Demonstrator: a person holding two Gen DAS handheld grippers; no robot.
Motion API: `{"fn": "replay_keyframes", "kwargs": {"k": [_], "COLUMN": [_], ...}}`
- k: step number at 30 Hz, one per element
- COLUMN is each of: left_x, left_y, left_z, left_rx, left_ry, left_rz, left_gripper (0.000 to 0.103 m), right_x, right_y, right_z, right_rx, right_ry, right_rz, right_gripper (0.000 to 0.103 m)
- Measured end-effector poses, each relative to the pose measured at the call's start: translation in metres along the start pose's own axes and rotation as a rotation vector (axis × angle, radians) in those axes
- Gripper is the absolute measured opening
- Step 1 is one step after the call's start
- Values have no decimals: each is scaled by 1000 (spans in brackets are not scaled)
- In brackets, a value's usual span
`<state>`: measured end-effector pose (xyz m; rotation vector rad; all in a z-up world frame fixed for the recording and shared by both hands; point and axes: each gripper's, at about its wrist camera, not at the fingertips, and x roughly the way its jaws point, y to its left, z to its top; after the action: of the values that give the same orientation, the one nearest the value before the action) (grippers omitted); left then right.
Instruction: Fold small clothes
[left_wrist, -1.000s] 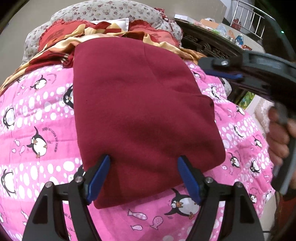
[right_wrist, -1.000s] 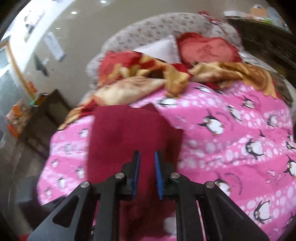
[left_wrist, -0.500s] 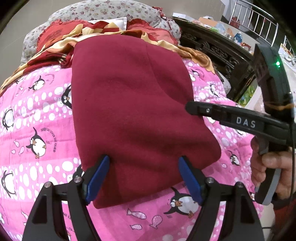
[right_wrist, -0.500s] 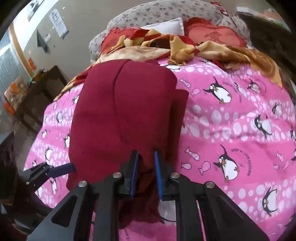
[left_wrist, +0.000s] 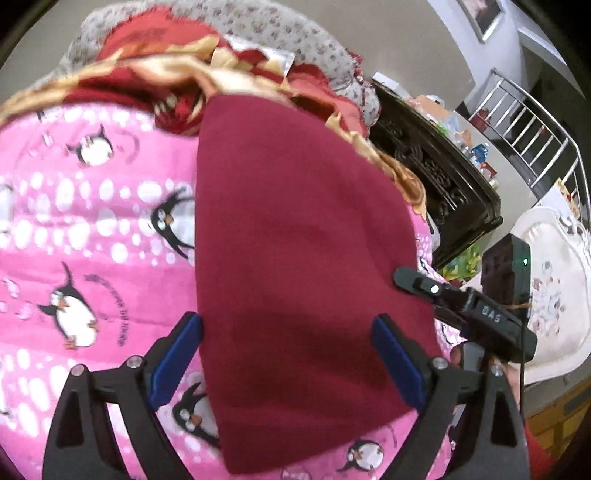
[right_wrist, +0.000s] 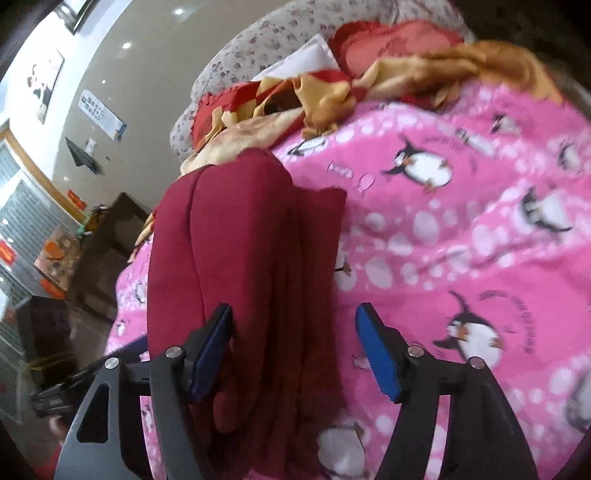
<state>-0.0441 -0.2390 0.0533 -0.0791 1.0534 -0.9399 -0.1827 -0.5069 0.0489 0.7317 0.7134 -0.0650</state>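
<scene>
A maroon garment (left_wrist: 295, 258) lies folded lengthwise on the pink penguin blanket (left_wrist: 85, 229). In the left wrist view my left gripper (left_wrist: 286, 360) hovers over the garment's near end, its jaws opening wide. Its blue pads (left_wrist: 177, 358) stand apart from the cloth. My right gripper (left_wrist: 413, 280) comes in from the right at the garment's edge, held by a hand. In the right wrist view the right gripper (right_wrist: 295, 350) has its jaws opening. The garment's (right_wrist: 240, 240) bunched edge lies between them, and the pads do not press it.
Red and gold bedding (left_wrist: 229, 85) and a floral pillow (left_wrist: 295, 40) are piled at the blanket's far end. A dark carved cabinet (left_wrist: 436, 177) and a white ornate chair (left_wrist: 554, 277) stand beyond the right side. More dark furniture (right_wrist: 107, 243) stands left in the right wrist view.
The right gripper, shut on the maroon fabric before, has sunk to the bed and opened off it. The left gripper's jaws widened a little and its view shifted sideways.
</scene>
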Motion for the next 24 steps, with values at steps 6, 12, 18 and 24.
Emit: {"fn": "replay_keyframes", "kwargs": {"k": [6, 12, 18, 24], "left_x": [31, 20, -32, -95], "left_y": [10, 14, -7, -8], "left_z": [5, 8, 2, -32], "left_rx": [-56, -82, 15, 43], "left_ry": [52, 38, 27, 48], "left_rz": [-44, -47, -26, -6], "left_gripper": [97, 72, 52, 51], "right_x": [14, 3, -23, -46], "right_y": [6, 31, 62, 89], "right_z": [5, 2, -10, -49], "right_rx": [-12, -85, -91, -71], "right_ry": [-2, -12, -20, 47], "right_rz": [25, -9, 40, 146], "right_gripper": [95, 63, 61, 61]}}
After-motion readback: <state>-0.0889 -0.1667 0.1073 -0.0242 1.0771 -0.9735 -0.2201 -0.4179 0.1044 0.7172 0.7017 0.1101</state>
